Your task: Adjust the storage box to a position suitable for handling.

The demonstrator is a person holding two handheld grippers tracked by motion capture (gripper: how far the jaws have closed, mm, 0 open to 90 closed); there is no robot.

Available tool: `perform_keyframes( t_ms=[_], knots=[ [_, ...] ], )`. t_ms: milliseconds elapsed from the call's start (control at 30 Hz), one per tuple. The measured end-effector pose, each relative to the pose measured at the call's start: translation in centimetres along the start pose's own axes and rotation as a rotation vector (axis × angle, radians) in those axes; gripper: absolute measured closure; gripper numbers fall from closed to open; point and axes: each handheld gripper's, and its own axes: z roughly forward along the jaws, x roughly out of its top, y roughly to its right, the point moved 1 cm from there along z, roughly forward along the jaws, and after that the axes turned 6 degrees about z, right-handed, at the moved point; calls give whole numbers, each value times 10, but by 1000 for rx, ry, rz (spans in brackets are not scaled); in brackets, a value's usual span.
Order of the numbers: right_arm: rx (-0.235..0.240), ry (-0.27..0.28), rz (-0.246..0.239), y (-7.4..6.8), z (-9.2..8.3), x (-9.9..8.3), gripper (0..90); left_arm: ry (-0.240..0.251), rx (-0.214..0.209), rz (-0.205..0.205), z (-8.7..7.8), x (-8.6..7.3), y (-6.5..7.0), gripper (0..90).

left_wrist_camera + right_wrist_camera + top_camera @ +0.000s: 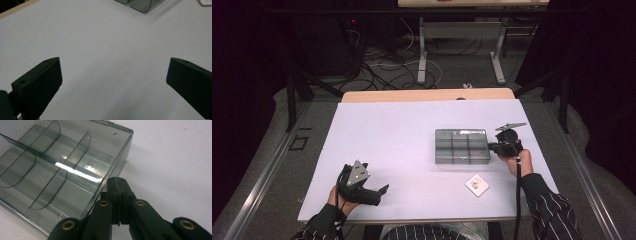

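White table (pixel 377 145), clear six-compartment box (pixel 461 146), compartments bare, closed right claw (pixel 119 185) alongside.

I see a smoke-grey transparent compartment box (pixel 462 146) near the right edge of the white table (pixel 387 145). Both hand-held grippers are black. My sleeves (pixel 552 205) are black with white pinstripes.

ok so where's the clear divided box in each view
High view: the clear divided box sits right of centre on the white table sheet, at the right tool.
Left gripper view: a corner of it at the top edge, beyond the open jaws.
Right gripper view: upper left, touching the shut jaws.
Shared landmark: the white table sheet.
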Motion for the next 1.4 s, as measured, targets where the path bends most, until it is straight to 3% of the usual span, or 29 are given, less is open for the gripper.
perform_keyframes(
  t_ms=[1400],
  knots=[
    [35,10,-100,-48,23,13,900,2,4,0,0,0,0,3]
  ],
)
